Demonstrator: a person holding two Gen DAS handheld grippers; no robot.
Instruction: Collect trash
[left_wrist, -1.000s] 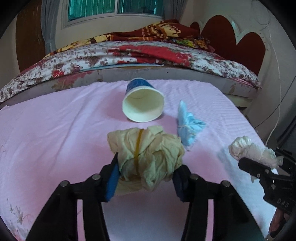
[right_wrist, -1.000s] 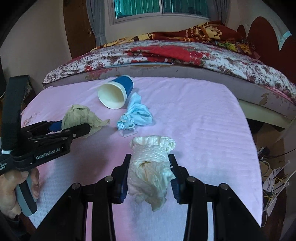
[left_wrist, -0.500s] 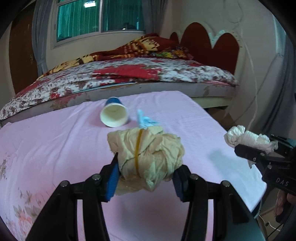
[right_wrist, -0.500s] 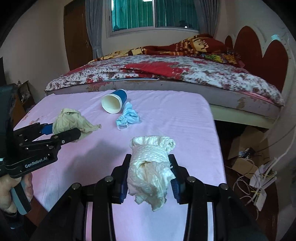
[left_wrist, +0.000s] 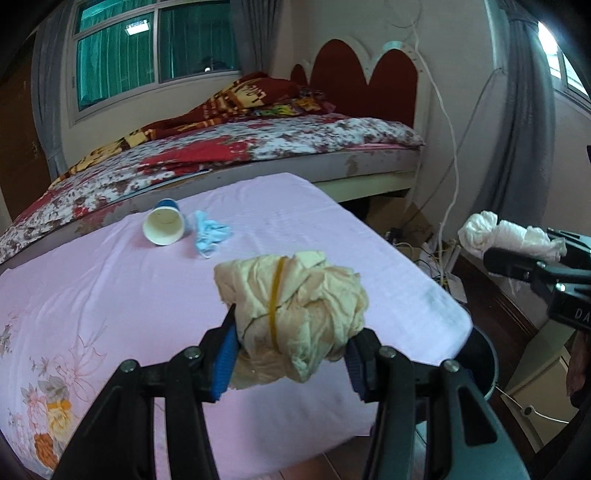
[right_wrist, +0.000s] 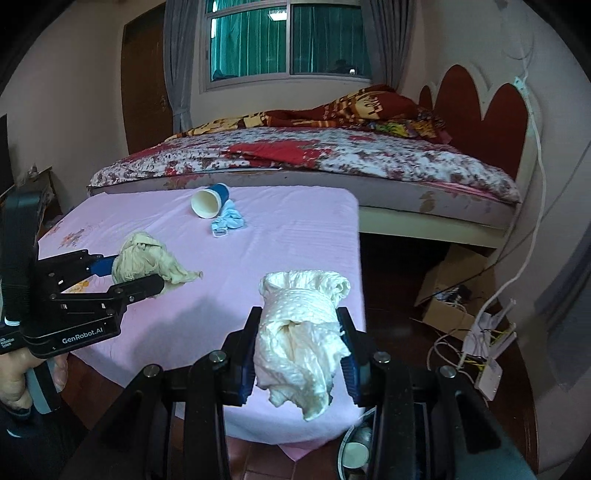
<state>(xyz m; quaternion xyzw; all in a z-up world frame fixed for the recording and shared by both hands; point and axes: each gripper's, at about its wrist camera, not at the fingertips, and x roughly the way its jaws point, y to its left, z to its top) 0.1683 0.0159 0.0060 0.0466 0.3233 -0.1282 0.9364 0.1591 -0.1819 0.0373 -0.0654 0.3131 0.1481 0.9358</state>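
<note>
My left gripper (left_wrist: 290, 350) is shut on a crumpled yellowish tissue wad (left_wrist: 295, 314) with a rubber band, held above the pink-covered table (left_wrist: 110, 295); it also shows in the right wrist view (right_wrist: 147, 260). My right gripper (right_wrist: 301, 350) is shut on a crumpled white tissue (right_wrist: 301, 332), held over the table's near right corner; it also shows in the left wrist view (left_wrist: 509, 236). A blue paper cup (right_wrist: 210, 201) lies on its side at the far end, with a light blue face mask (right_wrist: 227, 221) beside it. A dark bin (left_wrist: 480, 363) stands below the table corner.
A bed (right_wrist: 314, 158) with a floral cover stands behind the table. A cardboard box (right_wrist: 454, 291) and a tangle of cables with a power strip (right_wrist: 487, 350) lie on the floor at the right. The bin rim (right_wrist: 354, 454) shows under my right gripper.
Both grippers have lifted and pulled back from the table with their tissue wads. The cup and mask now look farther away, and the bin has come into view.
</note>
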